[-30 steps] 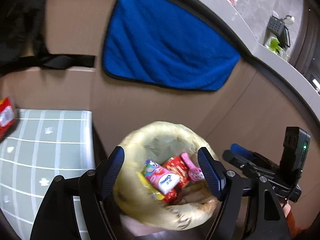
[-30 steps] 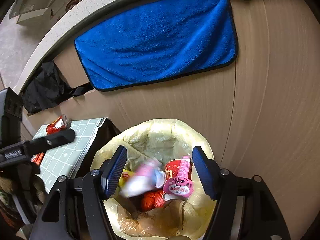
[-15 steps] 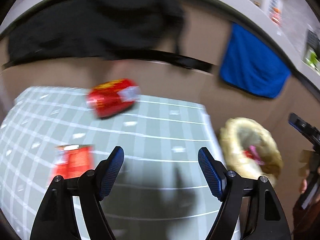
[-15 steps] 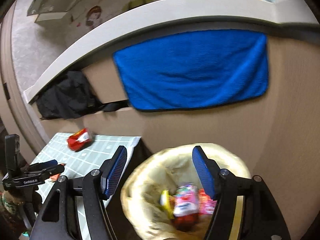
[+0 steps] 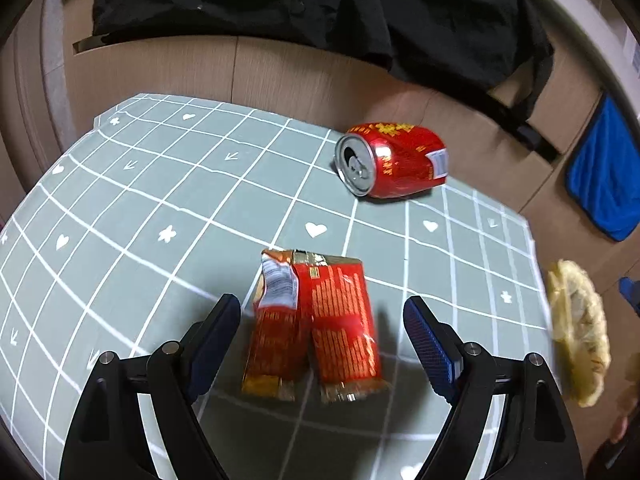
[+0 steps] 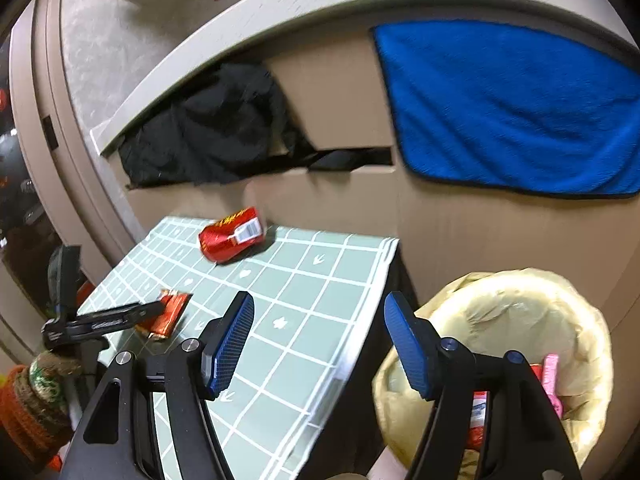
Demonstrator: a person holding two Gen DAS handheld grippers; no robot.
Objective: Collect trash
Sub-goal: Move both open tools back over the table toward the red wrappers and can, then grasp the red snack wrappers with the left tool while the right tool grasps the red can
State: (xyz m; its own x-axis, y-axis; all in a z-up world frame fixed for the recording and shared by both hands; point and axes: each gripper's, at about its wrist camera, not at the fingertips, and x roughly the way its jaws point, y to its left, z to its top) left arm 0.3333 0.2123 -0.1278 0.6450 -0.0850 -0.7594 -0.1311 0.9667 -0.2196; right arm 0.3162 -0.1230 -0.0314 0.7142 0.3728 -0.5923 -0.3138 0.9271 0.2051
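A torn red and gold snack wrapper [image 5: 316,324] lies flat on the grey-green checked tablecloth [image 5: 160,200]. My left gripper [image 5: 322,330] is open, its jaws on either side of the wrapper, empty. A dented red can [image 5: 394,160] lies on its side farther back. In the right wrist view the can [image 6: 234,234], the wrapper [image 6: 168,312] and the left gripper [image 6: 104,320] show at the left. My right gripper [image 6: 320,344] is open and empty above the table's right edge. A bin with a yellow bag [image 6: 520,312] holds several wrappers.
The bin's rim [image 5: 576,332] stands off the table's right edge. A blue towel [image 6: 512,108] and a black garment [image 5: 320,8] hang on the wooden panel behind the table. The table's right edge [image 6: 360,328] drops beside the bin.
Both grippers have swung left from above the bin. The left one now straddles the red wrapper on the table. The right one has moved from over the bin to over the table's edge.
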